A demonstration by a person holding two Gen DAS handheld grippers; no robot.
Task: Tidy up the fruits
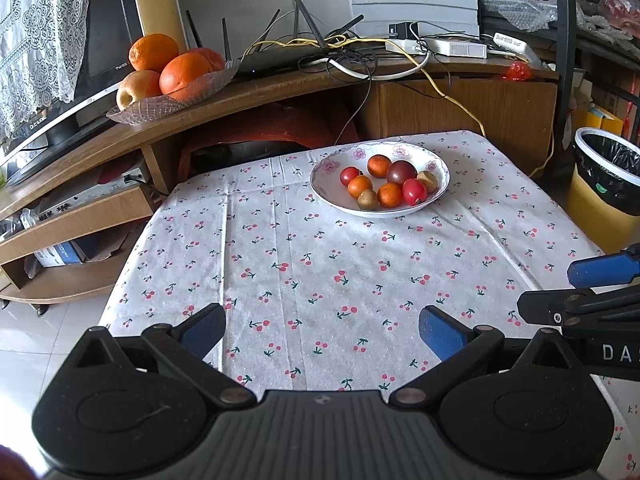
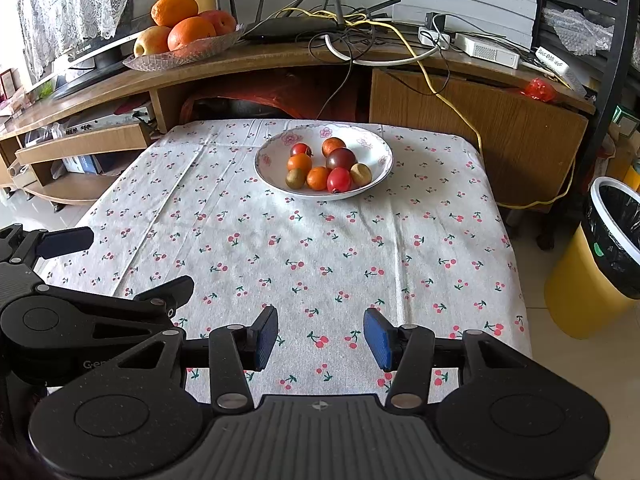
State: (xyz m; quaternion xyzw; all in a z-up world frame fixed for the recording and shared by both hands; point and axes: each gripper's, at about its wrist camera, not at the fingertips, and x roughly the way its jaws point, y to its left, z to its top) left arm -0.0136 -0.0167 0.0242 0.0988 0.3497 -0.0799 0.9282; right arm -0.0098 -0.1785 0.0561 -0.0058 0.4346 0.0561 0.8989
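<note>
A white flowered bowl (image 1: 438, 168) (image 2: 380, 148) stands at the far side of the table and holds several small fruits: red tomatoes (image 1: 414, 191) (image 2: 338, 180), orange ones (image 1: 389, 195) (image 2: 318, 178), a dark purple one (image 1: 401, 172) (image 2: 340, 158) and brownish-green ones (image 1: 367, 199) (image 2: 295, 179). My left gripper (image 1: 322, 330) hangs open over the near part of the cloth, nothing between its blue pads. My right gripper (image 2: 321, 338) is open too, narrower, also over the near edge. Each gripper shows at the side of the other's view: the right gripper (image 1: 584, 288), the left gripper (image 2: 124, 262).
A cherry-print cloth (image 1: 320, 264) (image 2: 304, 240) covers the table. Behind it, a wooden TV stand (image 1: 248, 92) (image 2: 256, 60) carries a glass dish of oranges and apples (image 1: 168, 68) (image 2: 184, 28), a router and tangled cables. A yellow bin (image 1: 604, 188) (image 2: 600, 260) stands on the floor at right.
</note>
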